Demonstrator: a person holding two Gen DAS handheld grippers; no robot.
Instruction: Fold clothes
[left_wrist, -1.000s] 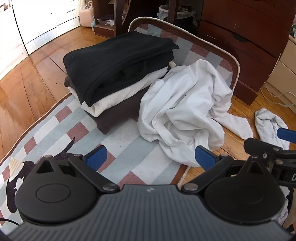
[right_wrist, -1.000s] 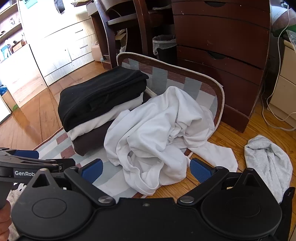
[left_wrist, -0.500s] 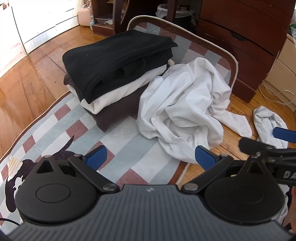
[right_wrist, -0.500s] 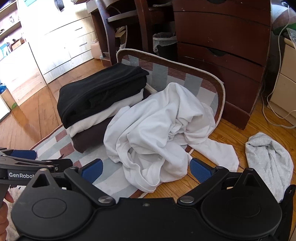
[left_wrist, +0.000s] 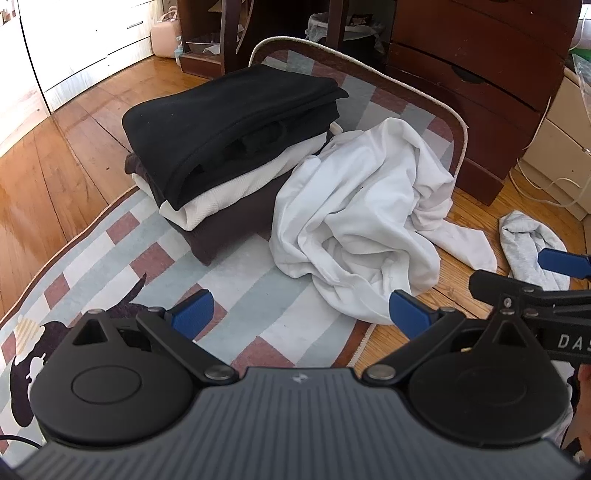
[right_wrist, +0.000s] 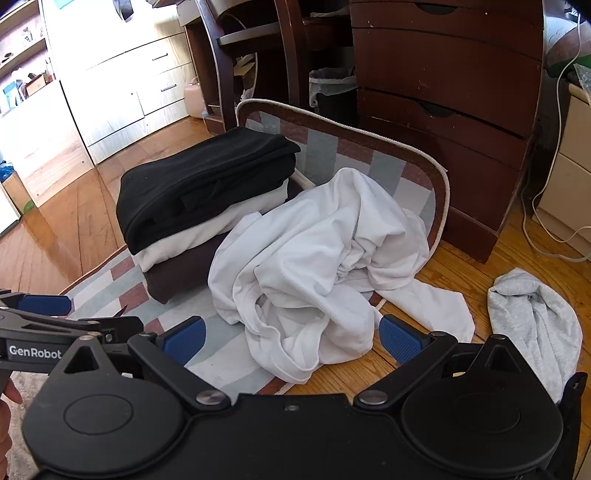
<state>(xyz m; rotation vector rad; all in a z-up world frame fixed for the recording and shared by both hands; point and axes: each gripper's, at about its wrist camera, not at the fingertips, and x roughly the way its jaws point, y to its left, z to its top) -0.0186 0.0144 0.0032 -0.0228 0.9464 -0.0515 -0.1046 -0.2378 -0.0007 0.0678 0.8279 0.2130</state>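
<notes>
both tongs, left tongs and right tongs, hang released and empty near the crumpled white shirt, which lies half on the rug beside 1 folded stack. pickup step: next, pinch 2 shirt edges and spread it flat.

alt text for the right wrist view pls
A crumpled white shirt lies on a checked rug just ahead of the open right gripper, beside a folded stack. A grey garment lies on the wooden floor.
</notes>
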